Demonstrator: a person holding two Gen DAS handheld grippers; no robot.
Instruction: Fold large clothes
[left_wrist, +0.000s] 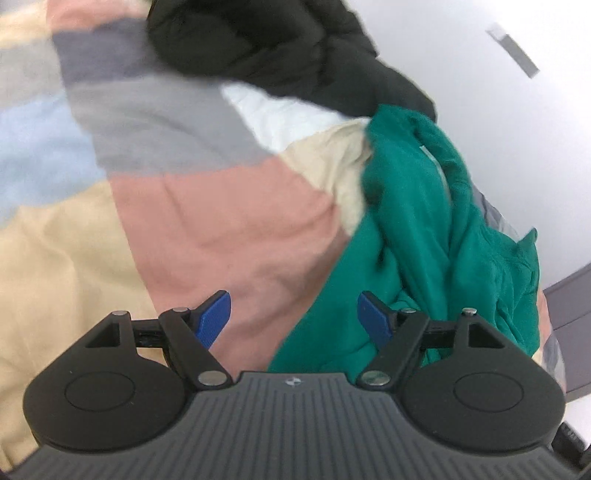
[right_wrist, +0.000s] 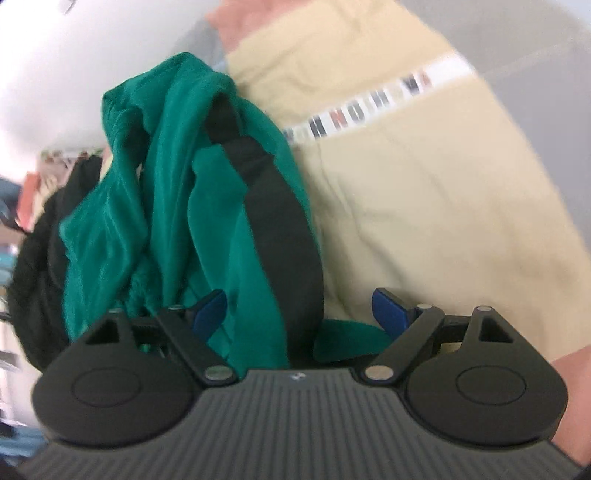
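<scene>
A crumpled green garment (left_wrist: 436, 236) lies bunched on a patchwork bedcover (left_wrist: 229, 221) at the right of the left wrist view. My left gripper (left_wrist: 294, 317) is open, its blue fingertips (left_wrist: 216, 319) apart above the pink patch at the garment's left edge. In the right wrist view the green garment (right_wrist: 166, 206) is heaped ahead, with a black strap-like band (right_wrist: 280, 221) across it. My right gripper (right_wrist: 300, 314) is open, and green cloth and the black band lie between its fingers.
A black garment (left_wrist: 280, 48) is heaped at the far end of the bedcover, with white cloth (left_wrist: 280, 114) below it. A pale wall (left_wrist: 498, 129) stands at the right. A yellow patch (right_wrist: 424, 203) with a printed strip fills the right of the right wrist view.
</scene>
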